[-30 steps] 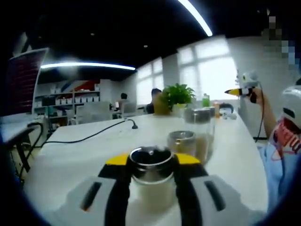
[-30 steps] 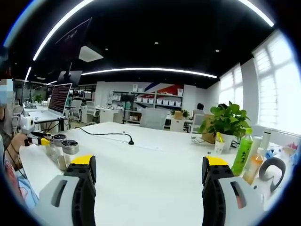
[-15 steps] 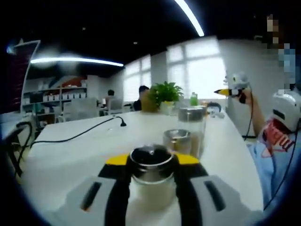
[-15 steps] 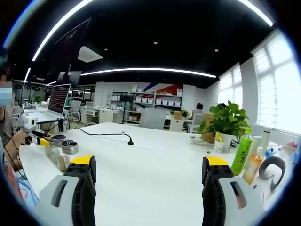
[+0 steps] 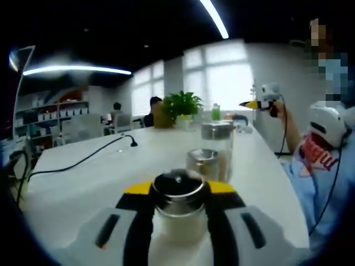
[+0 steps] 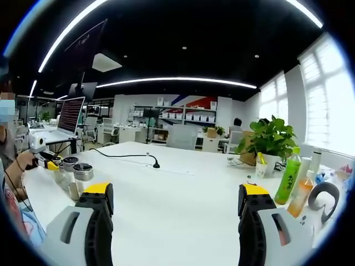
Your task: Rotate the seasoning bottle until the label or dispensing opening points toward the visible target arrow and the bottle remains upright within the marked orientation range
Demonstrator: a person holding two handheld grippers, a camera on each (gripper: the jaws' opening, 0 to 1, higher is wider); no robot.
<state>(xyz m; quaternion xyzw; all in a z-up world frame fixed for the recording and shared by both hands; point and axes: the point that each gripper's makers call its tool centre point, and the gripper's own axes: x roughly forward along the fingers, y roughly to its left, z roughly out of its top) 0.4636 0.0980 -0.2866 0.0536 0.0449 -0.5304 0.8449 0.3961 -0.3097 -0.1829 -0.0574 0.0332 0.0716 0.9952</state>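
Left gripper view: your left gripper [image 5: 178,194] pinches the seasoning bottle [image 5: 178,208] just under its metal cap, one jaw on each side; the bottle stands upright on the white table [image 5: 89,183], pale contents showing through the glass. Just beyond it stand a short jar [image 5: 202,162] and a taller jar [image 5: 217,145], close together. A black cable [image 5: 83,159] runs across the table at left; a potted plant [image 5: 178,105] sits at the far end. At right, your right gripper [image 5: 262,98] is held raised above the table edge.

Right gripper view: the right gripper [image 6: 176,213] has its jaws spread wide with nothing between them, above bare tabletop. At far left, the jars [image 6: 75,174] cluster beside the left gripper. A green drink bottle [image 6: 288,178] stands at right.
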